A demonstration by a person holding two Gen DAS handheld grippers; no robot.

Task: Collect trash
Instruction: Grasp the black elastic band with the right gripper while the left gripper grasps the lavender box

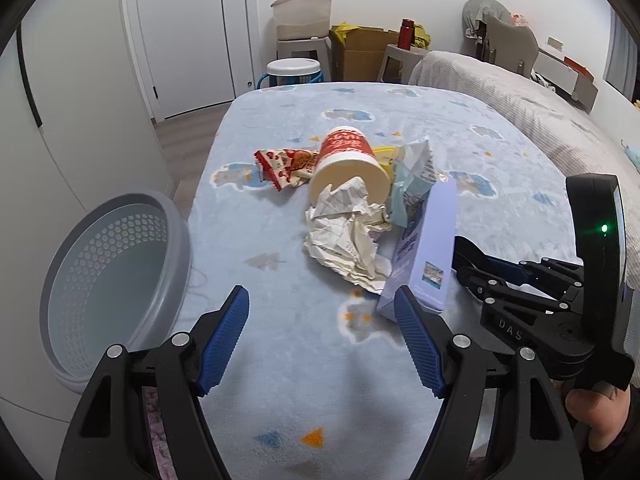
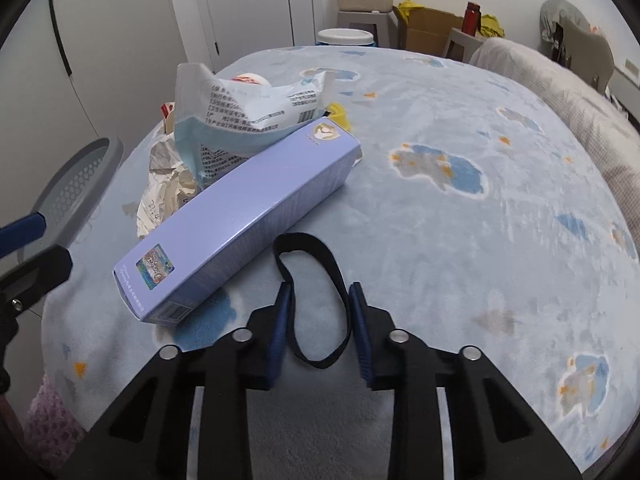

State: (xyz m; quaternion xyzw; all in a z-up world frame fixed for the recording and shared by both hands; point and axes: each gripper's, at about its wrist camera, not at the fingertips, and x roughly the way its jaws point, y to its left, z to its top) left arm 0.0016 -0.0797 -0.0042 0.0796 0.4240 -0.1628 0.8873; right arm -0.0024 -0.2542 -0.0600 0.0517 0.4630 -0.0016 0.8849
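A pile of trash lies on the blue blanket: a red-and-white paper cup (image 1: 348, 164) on its side, crumpled paper (image 1: 344, 232) at its mouth, a red snack wrapper (image 1: 284, 166), a pale blue packet (image 1: 412, 176) and a long purple box (image 1: 424, 248). A grey perforated basket (image 1: 116, 280) stands at the left, off the bed's edge. My left gripper (image 1: 320, 296) is open above bare blanket, short of the pile. My right gripper (image 2: 320, 292) is just right of the purple box (image 2: 240, 216), and its pads squeeze a black band loop (image 2: 335, 268) lying on the blanket.
The bed (image 1: 500, 152) runs on to the right under a beige quilt (image 1: 520, 96). Behind it stand a white bucket (image 1: 294, 70), stools, a cardboard box (image 1: 360, 56) and a red bottle (image 1: 406, 32). A white door (image 1: 188, 40) is at the back left.
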